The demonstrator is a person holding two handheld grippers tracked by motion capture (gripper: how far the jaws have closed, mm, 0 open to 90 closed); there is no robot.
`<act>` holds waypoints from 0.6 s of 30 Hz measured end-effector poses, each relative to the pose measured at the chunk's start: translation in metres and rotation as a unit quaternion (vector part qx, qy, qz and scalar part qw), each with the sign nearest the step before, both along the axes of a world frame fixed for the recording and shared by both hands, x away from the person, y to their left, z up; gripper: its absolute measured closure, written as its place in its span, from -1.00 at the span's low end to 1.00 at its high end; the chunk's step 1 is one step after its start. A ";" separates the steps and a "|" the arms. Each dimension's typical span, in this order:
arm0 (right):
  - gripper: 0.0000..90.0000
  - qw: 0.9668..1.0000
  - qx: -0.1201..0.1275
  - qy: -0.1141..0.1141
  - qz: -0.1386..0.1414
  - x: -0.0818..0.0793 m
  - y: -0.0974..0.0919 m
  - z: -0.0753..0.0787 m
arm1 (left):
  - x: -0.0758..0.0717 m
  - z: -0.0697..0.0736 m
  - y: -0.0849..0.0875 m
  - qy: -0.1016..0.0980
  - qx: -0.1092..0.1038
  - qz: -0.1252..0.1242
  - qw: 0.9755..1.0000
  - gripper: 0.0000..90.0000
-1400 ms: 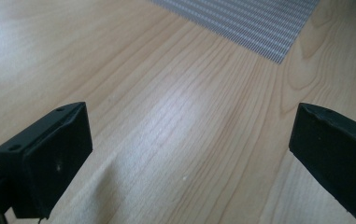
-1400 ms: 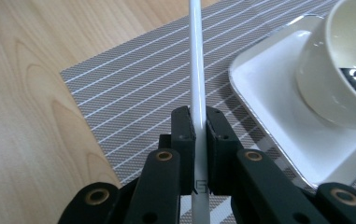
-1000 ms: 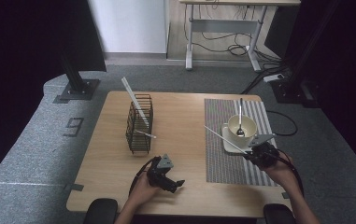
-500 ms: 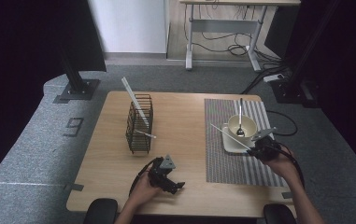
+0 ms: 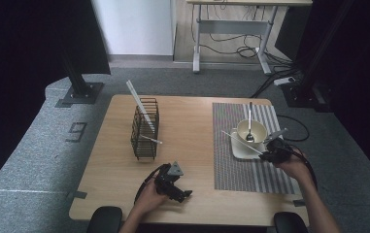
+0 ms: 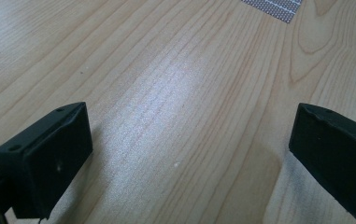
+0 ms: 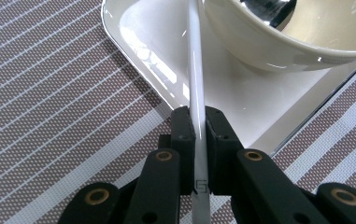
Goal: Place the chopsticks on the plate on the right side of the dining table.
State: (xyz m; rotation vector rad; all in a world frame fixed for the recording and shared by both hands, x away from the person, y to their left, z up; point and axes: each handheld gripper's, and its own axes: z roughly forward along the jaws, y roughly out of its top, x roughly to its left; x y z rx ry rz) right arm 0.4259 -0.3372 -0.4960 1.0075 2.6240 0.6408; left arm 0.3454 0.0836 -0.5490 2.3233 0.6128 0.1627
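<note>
My right gripper [image 7: 198, 122] has its jaws pinching one white chopstick [image 7: 195, 70], long axis running straight out over the plate [image 7: 133, 32], beside the bowl [image 7: 278, 42]. Two more chopsticks sit in the basket [image 5: 144, 128]. My left gripper [image 6: 189, 154] rests on the surface [image 6: 166, 70], jaws spread, holding nothing.

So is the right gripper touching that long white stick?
Touching. In the right gripper view the right gripper has both black fingers pressed against the sides of the white stick, which runs up between them over the white plate.
</note>
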 end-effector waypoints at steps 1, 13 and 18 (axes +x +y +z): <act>0.84 1.000 -0.001 -0.001 0.003 0.001 0.000 -0.001 | 0.000 0.000 0.000 0.000 0.001 0.000 1.000 -1.00; 0.81 1.000 -0.008 0.010 0.005 0.008 -0.007 -0.007 | 0.000 0.000 -0.001 0.000 0.004 -0.002 1.000 -1.00; 0.77 1.000 -0.007 0.010 0.007 0.011 -0.012 -0.006 | -0.001 0.000 -0.001 0.000 0.004 -0.002 1.000 -1.00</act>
